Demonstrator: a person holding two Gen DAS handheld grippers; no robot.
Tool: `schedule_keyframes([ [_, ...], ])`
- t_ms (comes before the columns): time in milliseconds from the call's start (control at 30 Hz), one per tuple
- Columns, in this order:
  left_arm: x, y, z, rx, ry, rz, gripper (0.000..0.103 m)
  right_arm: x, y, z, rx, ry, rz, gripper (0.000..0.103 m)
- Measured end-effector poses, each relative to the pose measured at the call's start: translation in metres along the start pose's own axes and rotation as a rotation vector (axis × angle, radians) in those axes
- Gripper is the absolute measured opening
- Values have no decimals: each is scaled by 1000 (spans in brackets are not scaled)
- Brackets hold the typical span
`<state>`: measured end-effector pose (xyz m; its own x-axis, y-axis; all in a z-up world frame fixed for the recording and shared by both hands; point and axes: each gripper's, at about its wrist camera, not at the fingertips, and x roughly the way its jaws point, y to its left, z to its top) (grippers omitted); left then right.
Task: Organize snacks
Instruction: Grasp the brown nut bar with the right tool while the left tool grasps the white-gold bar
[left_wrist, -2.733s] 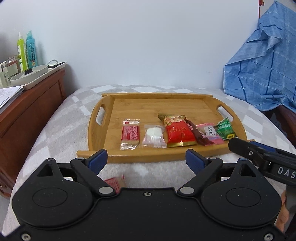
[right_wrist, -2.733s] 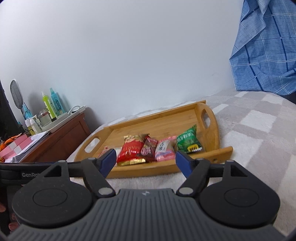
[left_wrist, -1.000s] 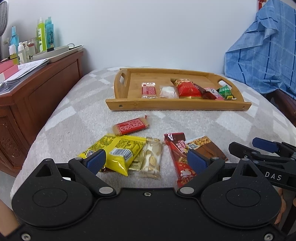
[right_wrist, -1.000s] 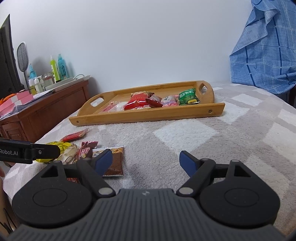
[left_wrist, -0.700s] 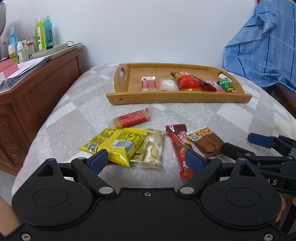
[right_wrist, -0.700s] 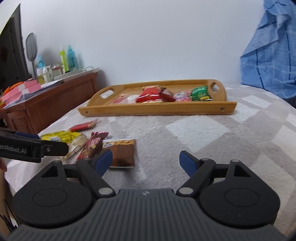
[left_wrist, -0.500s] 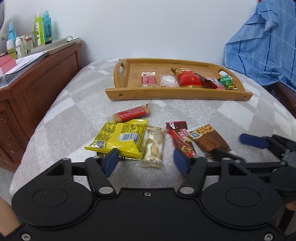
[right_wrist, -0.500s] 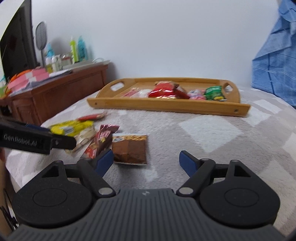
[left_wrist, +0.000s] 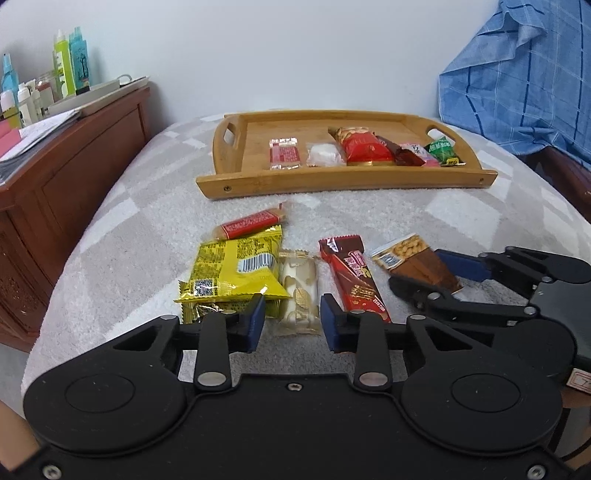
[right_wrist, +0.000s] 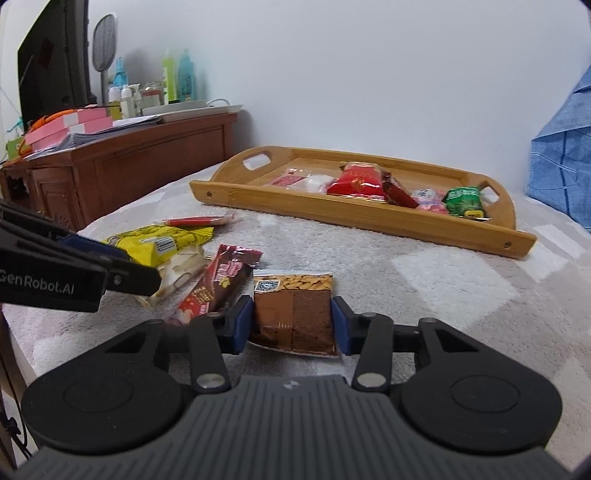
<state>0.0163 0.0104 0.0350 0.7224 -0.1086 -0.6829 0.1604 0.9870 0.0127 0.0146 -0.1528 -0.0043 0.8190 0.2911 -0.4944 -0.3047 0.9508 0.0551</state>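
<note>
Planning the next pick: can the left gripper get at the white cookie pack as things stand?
Probably yes. The left gripper is open with the white cookie pack right between its fingers. The yellow bag crowds its left edge and could get pinched too.

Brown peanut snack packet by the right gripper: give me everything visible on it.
The brown peanut snack packet is a flat, glossy rectangular wrapper, brown over most of its face, with a band of pictured peanuts and a small code patch at its far end. It lies flat on the grey checked blanket. The right gripper straddles its near end, blue pads at both long edges.
</note>
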Motion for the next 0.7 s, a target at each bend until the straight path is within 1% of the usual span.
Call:
schedule_keyframes([
  [233,16,-4,0,-3,28,-8,27,-5,-13,-1,62,-13,-57,48],
  [467,27,-8,0,-17,22,4,27,-5,-17,-1,88,-24,-69,48],
  [567,29,-9,2,-34,17,15,21,-6,-16,0,89,-35,-71,48],
  [700,22,-11,5,-49,16,-8,21,-8,-18,0,98,-47,-79,48],
])
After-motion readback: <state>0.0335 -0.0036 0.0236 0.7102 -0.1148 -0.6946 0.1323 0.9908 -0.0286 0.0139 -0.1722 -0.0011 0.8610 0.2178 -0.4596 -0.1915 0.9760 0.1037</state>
